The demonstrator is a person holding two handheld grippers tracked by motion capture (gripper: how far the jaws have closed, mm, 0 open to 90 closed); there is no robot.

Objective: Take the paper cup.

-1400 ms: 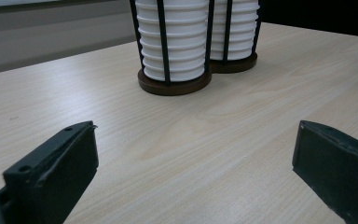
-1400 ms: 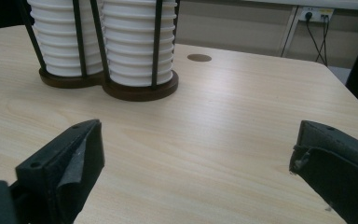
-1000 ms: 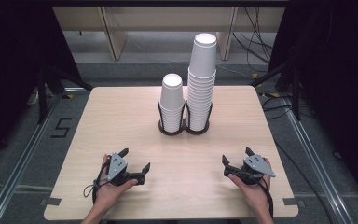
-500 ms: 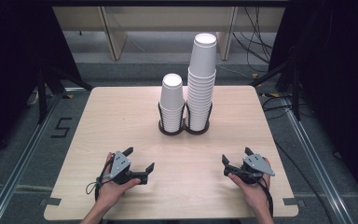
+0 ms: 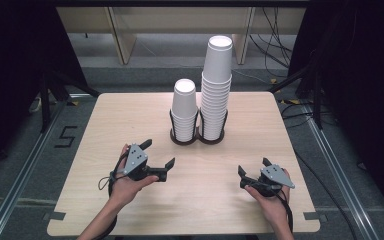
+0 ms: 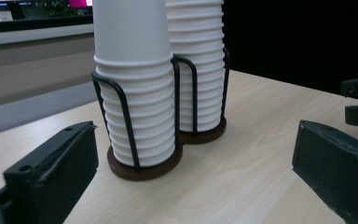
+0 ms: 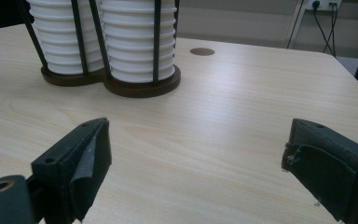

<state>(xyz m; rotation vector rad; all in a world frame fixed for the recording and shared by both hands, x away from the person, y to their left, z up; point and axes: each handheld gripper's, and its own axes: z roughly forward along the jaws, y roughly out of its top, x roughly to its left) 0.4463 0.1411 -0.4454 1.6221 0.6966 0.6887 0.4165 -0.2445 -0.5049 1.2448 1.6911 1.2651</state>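
Note:
Two stacks of white paper cups stand in a black wire holder [image 5: 197, 136] with brown round bases, at the middle of the wooden table [image 5: 125, 112]. The short stack [image 5: 185, 112] is on the left and the tall stack [image 5: 216, 85] on the right. My left gripper [image 5: 158, 153] is open with nothing between its jaws, slightly lifted, a short way in front of the short stack. In the left gripper view, the left gripper [image 6: 196, 154] frames the short stack [image 6: 133, 70]. My right gripper [image 5: 253, 166] rests open near the front right; in the right gripper view, the right gripper [image 7: 200, 126] points at the holder [image 7: 121, 86].
The table has a small round hole [image 7: 202, 51] behind the holder. A floor marking "5" [image 5: 66, 136] and metal rails lie to the left. Cables [image 5: 275, 45] trail on the floor at the back right. Dark curtains flank both sides.
My left gripper has moved forward and a little right, toward the short cup stack, and lifted slightly. The right gripper has stayed where it was.

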